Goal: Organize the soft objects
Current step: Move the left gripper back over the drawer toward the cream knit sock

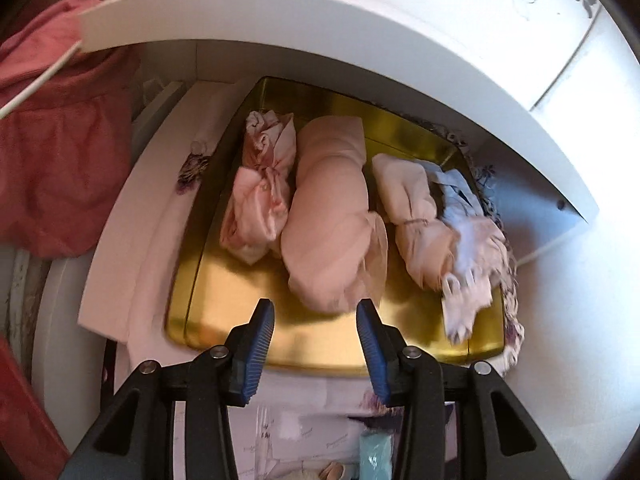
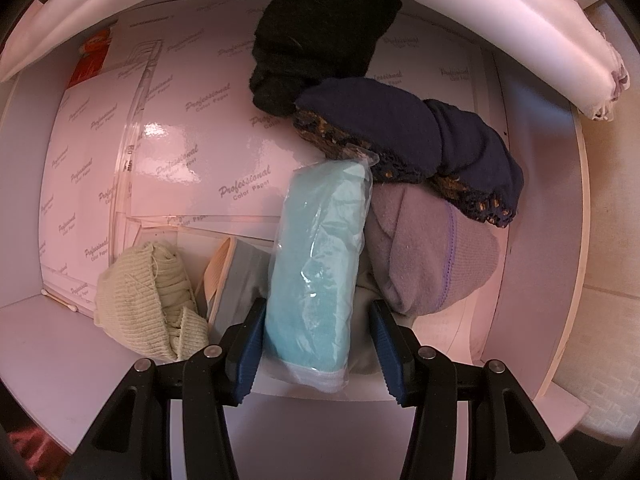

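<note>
Scarves (image 1: 332, 216) blurred in gold tray (image 1: 224, 296); both hand-held grippers (image 1: 316, 312) (image 2: 318, 312) apart, empty

Readable text: "Professional Color Paper", grey script repeated in diagonal rows across the glossy pink paper sheets (image 2: 188, 152) lining the shelf floor, left and far; no other label legible.

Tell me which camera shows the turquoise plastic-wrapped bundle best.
The right wrist view: the turquoise bundle lies whole between the open right gripper fingers. The left wrist view catches only a small corner of it at the bottom edge.
</note>
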A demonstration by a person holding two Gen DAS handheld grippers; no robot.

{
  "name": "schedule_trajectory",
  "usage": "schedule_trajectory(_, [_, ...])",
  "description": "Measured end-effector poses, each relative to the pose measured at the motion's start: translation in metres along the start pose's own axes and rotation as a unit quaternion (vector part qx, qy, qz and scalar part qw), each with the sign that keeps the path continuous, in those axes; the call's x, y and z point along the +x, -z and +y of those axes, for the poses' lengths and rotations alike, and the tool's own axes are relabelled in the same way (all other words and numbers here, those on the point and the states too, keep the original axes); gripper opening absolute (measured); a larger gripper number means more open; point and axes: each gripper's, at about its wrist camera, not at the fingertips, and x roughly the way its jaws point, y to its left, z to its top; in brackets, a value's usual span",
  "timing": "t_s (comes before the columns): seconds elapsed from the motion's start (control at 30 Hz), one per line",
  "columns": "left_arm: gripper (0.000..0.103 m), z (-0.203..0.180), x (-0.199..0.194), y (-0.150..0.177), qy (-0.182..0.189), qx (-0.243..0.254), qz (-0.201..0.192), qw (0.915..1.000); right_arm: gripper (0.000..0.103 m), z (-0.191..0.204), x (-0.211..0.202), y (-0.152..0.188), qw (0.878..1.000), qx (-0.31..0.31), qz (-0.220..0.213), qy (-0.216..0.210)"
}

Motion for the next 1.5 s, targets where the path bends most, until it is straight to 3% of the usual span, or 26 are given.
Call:
schedule_trajectory(0.3, [0.043,0.023,-0.053,0.050,0.009,-0.013,-0.021,0.9997,0.052,-0.007,0.001,-0.001,1.000,0.008,-0.001,-0.010])
schedule_trajectory(0.63, [0.043,0.060,-0.037,0.115,-0.028,-0.039,0.060,0.9970,0.052,-0.017,0.001,-0.001,1.000,0.013,-0.003,-0.019])
schedule_trajectory(0.87, [0.044,0.080,-0.004,0.145,-0.052,-0.036,0.130,0.9895,0.052,-0.027,0.002,0.001,0.999,0.022,-0.003,-0.033])
schedule_trajectory(1.07, [0.045,0.081,0.031,0.166,-0.073,-0.014,0.197,0.9777,0.052,-0.035,0.002,0.003,0.999,0.023,-0.005,-0.038])
schedule_trajectory(1.27, [0.045,0.071,0.041,0.172,-0.072,0.018,0.216,0.9735,0.052,-0.038,0.001,0.005,0.999,0.024,-0.006,-0.040])
schedule_trajectory(1.5, [0.045,0.077,0.052,0.182,-0.075,0.004,0.246,0.9664,0.054,-0.039,-0.001,0.009,0.999,0.019,-0.006,-0.036])
